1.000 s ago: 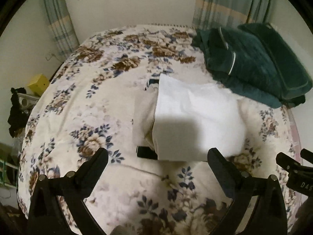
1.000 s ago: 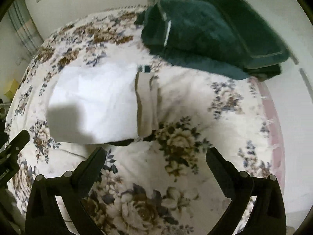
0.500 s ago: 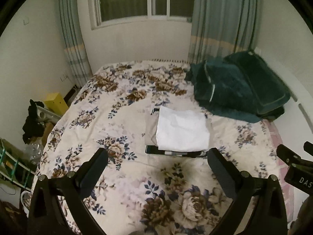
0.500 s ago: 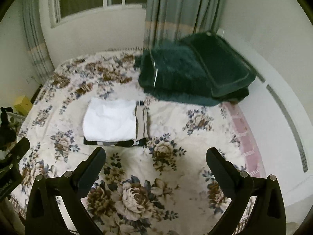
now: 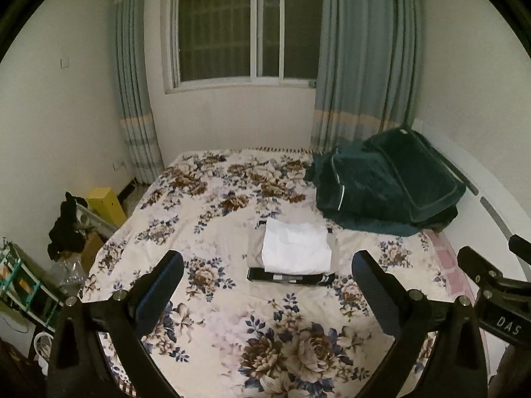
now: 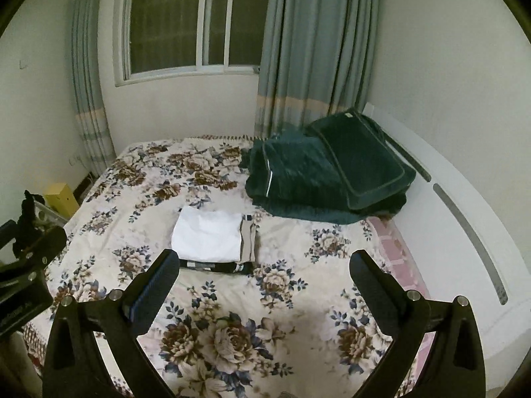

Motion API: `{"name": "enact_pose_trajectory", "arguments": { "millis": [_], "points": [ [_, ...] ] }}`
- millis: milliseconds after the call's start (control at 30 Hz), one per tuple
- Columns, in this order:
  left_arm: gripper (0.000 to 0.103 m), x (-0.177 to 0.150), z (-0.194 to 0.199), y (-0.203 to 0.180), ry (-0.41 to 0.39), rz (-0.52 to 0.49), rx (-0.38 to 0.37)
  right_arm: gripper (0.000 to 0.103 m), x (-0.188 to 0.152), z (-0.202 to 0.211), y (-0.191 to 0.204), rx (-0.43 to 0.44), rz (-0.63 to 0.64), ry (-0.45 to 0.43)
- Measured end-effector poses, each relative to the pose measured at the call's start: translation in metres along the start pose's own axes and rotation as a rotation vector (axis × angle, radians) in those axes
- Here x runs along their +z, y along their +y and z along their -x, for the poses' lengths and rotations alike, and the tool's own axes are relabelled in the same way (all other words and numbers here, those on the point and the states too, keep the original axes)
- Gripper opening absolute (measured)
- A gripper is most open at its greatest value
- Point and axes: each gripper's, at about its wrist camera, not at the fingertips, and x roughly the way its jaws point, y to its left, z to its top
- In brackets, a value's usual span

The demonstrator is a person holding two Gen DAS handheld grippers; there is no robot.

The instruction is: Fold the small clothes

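Left gripper [image 5: 265,285] and right gripper [image 6: 264,283] spread, empty; folded white garment [image 5: 296,247] soft, light—likely best pinched at near corners.

The white folded garment [image 5: 296,248] covers most of the beige piece [image 6: 249,242] and the dark striped piece [image 5: 288,277] beneath it, so only their edges show and what kind of clothes they are cannot be told. The shelf clutter [image 5: 23,285] at the left edge is cut off and indistinct.
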Motion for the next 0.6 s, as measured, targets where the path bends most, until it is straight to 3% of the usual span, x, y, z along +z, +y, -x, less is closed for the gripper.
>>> {"name": "enact_pose_trajectory", "arguments": {
  "millis": [200, 600],
  "points": [
    [0.103, -0.001, 0.021, -0.002, -0.031, -0.015, 0.001, 0.103, 0.001, 0.028, -0.01, 0.013, -0.017, -0.028],
    [0.103, -0.009, 0.034, -0.005, -0.046, -0.002, 0.01, 0.103, 0.001, 0.026, -0.014, 0.039, -0.005, -0.033]
  ]
}}
